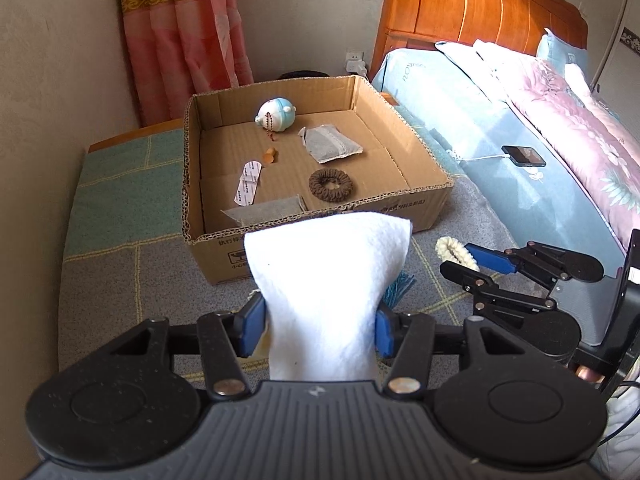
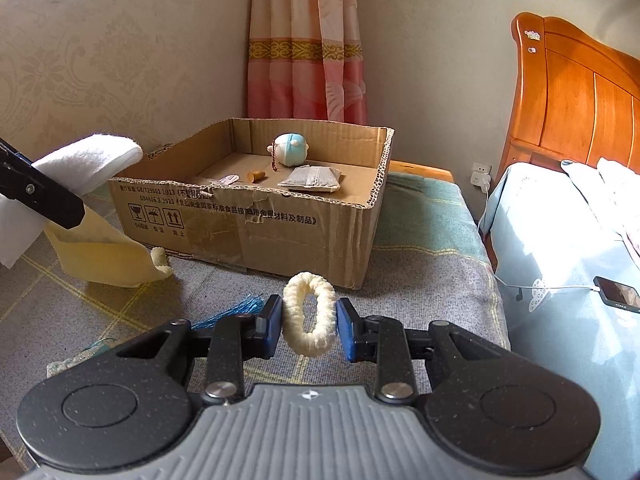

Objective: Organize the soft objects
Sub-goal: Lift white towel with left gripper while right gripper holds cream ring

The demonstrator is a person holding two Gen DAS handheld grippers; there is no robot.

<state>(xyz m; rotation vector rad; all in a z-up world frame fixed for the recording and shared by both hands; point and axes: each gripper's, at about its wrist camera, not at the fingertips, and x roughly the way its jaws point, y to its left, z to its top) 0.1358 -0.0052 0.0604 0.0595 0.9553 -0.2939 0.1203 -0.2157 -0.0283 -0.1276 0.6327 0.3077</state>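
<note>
Left gripper (image 1: pixel 320 330) clamping white cloth (image 1: pixel 326 284), right gripper (image 2: pixel 308 330) pinching cream scrunchie (image 2: pixel 309 314)

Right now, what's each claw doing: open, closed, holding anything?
Left claw: closed on the white cloth, held up in front of the cardboard box.
Right claw: closed on the cream scrunchie.

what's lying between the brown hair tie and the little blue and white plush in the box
In the left wrist view, a grey sachet lies on the box floor between the brown scrunchie and the blue-and-white plush, slightly right of their line.
</note>
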